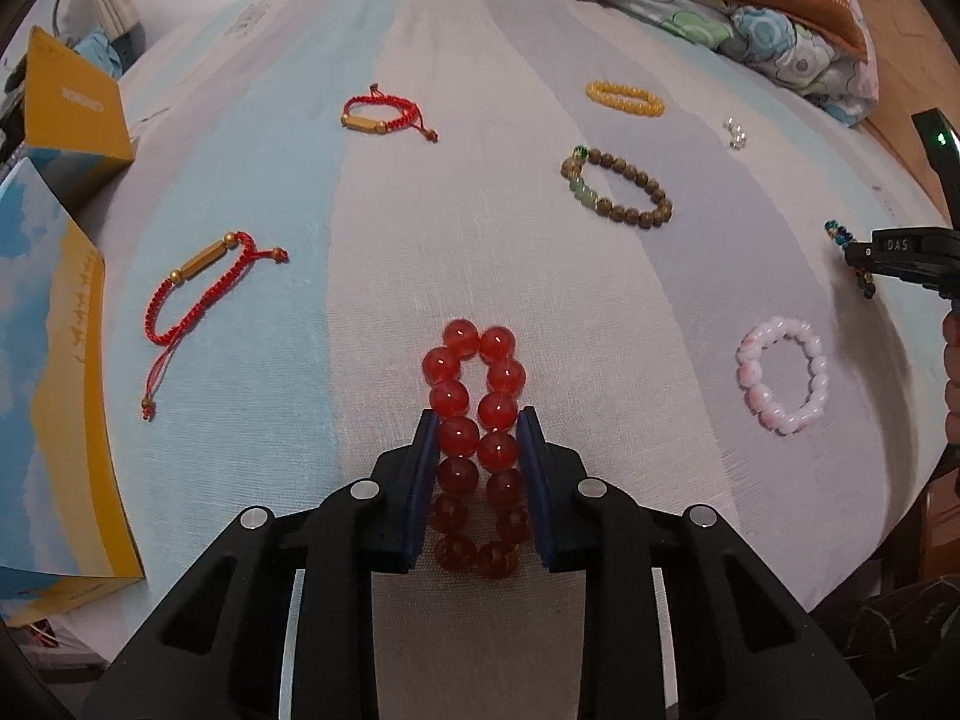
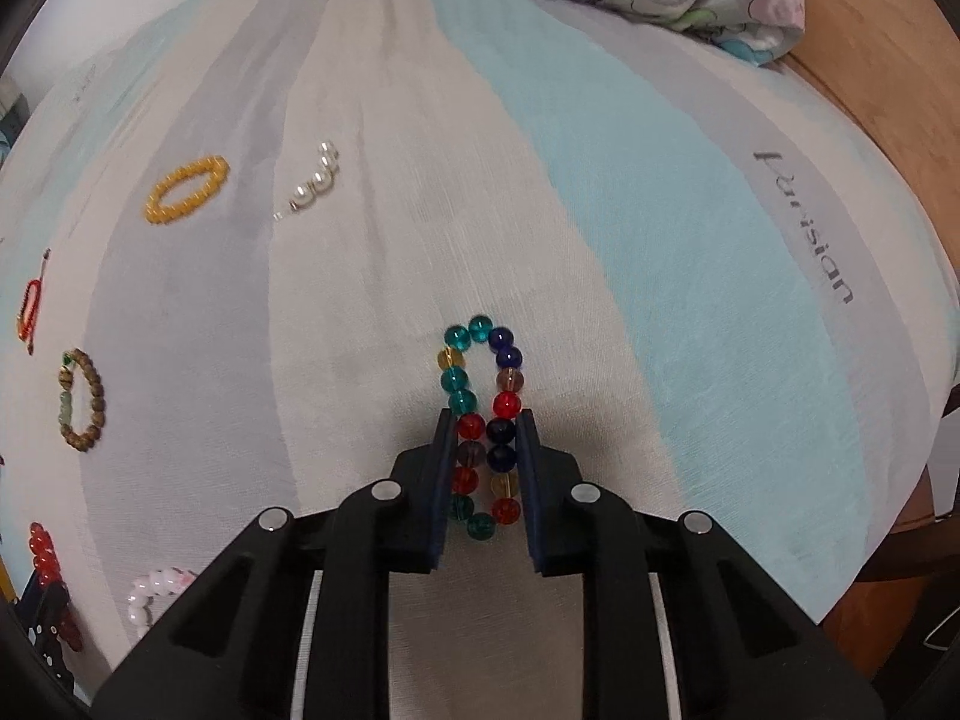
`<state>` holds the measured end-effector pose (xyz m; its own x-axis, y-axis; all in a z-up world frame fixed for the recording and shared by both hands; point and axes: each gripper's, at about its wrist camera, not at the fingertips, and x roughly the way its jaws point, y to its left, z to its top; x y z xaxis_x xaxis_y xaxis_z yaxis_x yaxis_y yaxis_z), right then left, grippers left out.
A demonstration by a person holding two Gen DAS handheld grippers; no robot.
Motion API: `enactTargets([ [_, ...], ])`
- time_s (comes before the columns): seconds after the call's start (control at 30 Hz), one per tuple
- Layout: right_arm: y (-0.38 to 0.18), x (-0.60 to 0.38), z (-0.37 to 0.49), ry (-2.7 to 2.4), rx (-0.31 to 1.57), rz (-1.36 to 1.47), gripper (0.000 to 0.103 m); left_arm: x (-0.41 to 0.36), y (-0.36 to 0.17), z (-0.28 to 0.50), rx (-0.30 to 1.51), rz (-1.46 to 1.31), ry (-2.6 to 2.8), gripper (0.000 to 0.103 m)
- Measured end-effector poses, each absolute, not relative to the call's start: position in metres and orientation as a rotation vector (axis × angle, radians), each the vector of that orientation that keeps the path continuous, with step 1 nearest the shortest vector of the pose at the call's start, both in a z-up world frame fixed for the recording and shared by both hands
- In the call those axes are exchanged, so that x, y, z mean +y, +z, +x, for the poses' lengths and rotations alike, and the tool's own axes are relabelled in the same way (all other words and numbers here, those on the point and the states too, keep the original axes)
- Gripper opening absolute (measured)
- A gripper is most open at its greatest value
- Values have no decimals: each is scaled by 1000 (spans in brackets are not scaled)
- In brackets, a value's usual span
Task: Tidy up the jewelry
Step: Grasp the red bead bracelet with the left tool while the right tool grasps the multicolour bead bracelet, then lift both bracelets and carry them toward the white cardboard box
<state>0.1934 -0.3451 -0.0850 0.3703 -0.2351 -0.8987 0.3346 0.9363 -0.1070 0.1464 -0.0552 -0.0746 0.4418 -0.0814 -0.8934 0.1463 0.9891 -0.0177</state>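
My left gripper (image 1: 477, 420) is shut on a bracelet of large red beads (image 1: 474, 384), squeezed into a long loop on the striped bedsheet (image 1: 420, 210). My right gripper (image 2: 485, 420) is shut on a bracelet of multicoloured glass beads (image 2: 483, 372), also squeezed narrow; it shows at the right edge of the left wrist view (image 1: 888, 252). Loose on the sheet lie two red cord bracelets (image 1: 192, 288) (image 1: 384, 114), a yellow bead bracelet (image 1: 625, 98), a brown wooden bead bracelet (image 1: 618, 189), a pink-white bead bracelet (image 1: 783, 375) and a pearl piece (image 2: 315, 186).
Yellow and blue boxes (image 1: 54, 390) (image 1: 72, 108) stand along the left edge of the bed. A folded floral quilt with an orange pillow (image 1: 750, 6) lies at the far end. The wooden bed frame (image 2: 870, 90) runs along the right.
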Motion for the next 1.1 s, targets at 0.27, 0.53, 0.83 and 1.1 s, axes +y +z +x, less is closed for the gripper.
enactTargets([
  [0.27, -72, -327, 195, -331, 1098, 78, 8, -53, -67, 146, 1096, 56, -136, 13],
  [0.53, -50, -332, 194, -315, 1029, 116, 8, -53, -51, 143, 1067, 25, -167, 13],
  [0.83, -19, -312, 188, -253, 965, 138, 0, -56, -26, 140, 1031, -5, -209, 13],
  [1.1, -15, -302, 191, -234, 962, 129, 0, -53, -20, 139, 1022, -21, -224, 13],
])
